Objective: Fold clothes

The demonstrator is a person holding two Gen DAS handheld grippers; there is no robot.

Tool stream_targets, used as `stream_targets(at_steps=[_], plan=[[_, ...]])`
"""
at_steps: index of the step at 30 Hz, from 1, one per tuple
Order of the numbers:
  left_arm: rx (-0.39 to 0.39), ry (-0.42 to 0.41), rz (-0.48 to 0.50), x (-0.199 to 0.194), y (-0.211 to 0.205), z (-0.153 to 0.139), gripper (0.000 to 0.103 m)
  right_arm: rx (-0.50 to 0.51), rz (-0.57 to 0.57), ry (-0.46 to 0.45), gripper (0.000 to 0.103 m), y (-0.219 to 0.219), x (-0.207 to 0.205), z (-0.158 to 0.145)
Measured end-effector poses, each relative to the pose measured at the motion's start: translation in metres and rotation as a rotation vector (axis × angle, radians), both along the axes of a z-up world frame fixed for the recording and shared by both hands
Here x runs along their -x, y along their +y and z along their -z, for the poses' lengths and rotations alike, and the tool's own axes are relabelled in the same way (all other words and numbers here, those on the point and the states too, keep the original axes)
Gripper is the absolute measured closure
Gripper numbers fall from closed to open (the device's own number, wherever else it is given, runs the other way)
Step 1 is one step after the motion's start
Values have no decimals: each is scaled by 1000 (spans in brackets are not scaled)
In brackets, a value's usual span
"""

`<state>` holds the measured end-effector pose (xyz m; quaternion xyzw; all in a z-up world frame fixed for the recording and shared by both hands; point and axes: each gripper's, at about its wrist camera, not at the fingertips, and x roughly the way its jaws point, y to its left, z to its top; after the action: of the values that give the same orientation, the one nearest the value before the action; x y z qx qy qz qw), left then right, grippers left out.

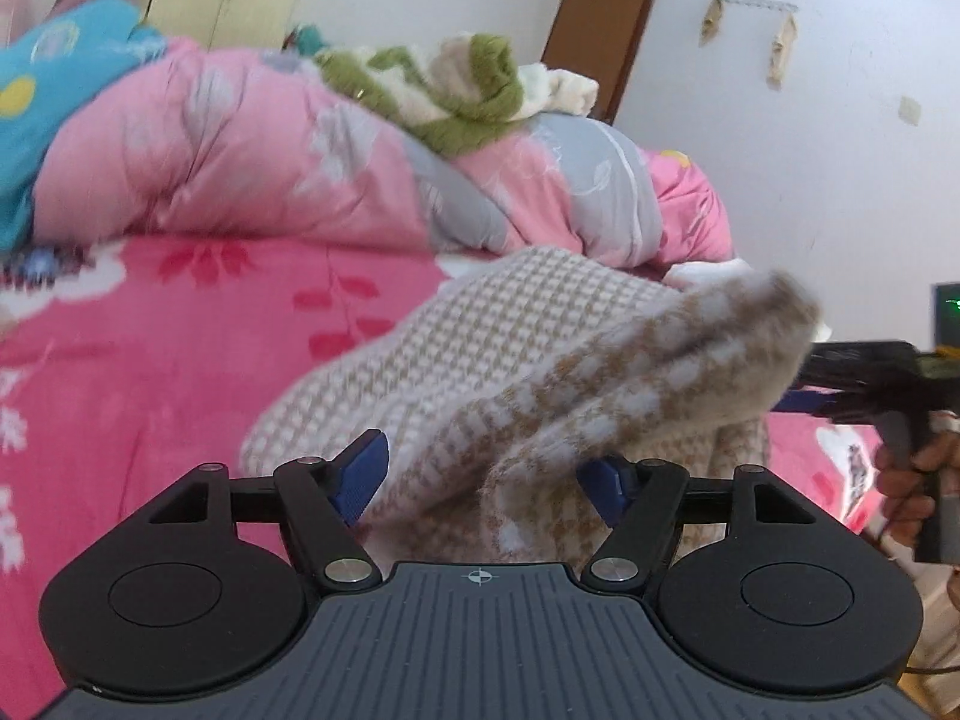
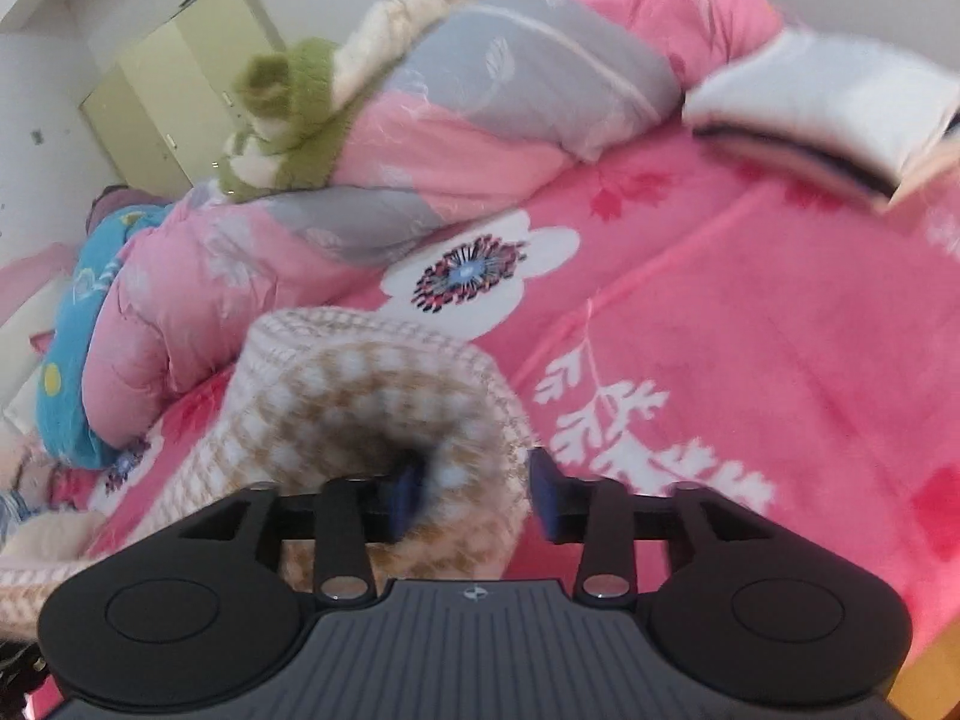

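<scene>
Left gripper (image 1: 480, 474), right gripper (image 2: 477, 495): jaws parted.

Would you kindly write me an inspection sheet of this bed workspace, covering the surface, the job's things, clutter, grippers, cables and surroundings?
Surface: pink floral bedsheet, soft and uneven.
Job's things: beige-and-white knit garment lying bunched on the sheet, one end lifted; blurred.
Clutter: rolled pink-and-grey quilt behind it; green-and-cream knit on top of the quilt; blue patterned bedding at its far end; white pillow on the sheet.
Grippers: left gripper has fabric between its blue pads, jaws fairly wide; right gripper has a fold between its pads; grip unclear on both.
Cables: thin dark lead beside the left gripper.
Surroundings: white wall, brown door, pale green wardrobe.
</scene>
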<state>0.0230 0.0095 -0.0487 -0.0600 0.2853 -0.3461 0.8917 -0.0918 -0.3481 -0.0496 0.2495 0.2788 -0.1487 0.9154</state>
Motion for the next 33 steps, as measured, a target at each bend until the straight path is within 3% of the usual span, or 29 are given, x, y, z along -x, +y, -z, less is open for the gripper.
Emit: stream_targets(at_steps=[2, 5, 9, 12, 16, 19, 22, 26, 28, 30, 31, 33], plan=[[11, 15, 8, 4, 9, 0, 34, 74, 6, 15, 41, 9, 15, -14], [9, 10, 24, 10, 22, -3, 34, 155, 10, 8, 41, 20, 36, -42], [8, -3, 35, 18, 44, -5, 34, 267, -40, -60, 39, 50, 43, -85], [16, 11, 24, 21, 59, -3, 34, 329, -172, -122, 36, 89, 26, -108], [15, 59, -4, 17, 65, 8, 34, 424, -426, -145, 25, 160, -14, -117], [4, 98, -14, 11, 59, 17, 34, 510, -608, -97, 21, 218, -48, -111], [-28, 128, -34, 4, 48, 28, 34, 599, -752, 9, 19, 267, -80, -93], [-87, 163, -63, -1, 35, 42, 35, 707, -810, 156, 19, 285, -97, -58], [-109, 170, -62, -1, 31, 46, 35, 759, -827, 229, 26, 289, -103, -40], [-116, 170, -57, -1, 29, 47, 35, 810, -843, 302, 40, 294, -108, -22], [-121, 168, -55, -1, 27, 47, 35, 836, -851, 339, 40, 296, -111, -13], [-132, 162, -54, -2, 23, 45, 35, 817, -856, 364, 49, 290, -110, -7]])
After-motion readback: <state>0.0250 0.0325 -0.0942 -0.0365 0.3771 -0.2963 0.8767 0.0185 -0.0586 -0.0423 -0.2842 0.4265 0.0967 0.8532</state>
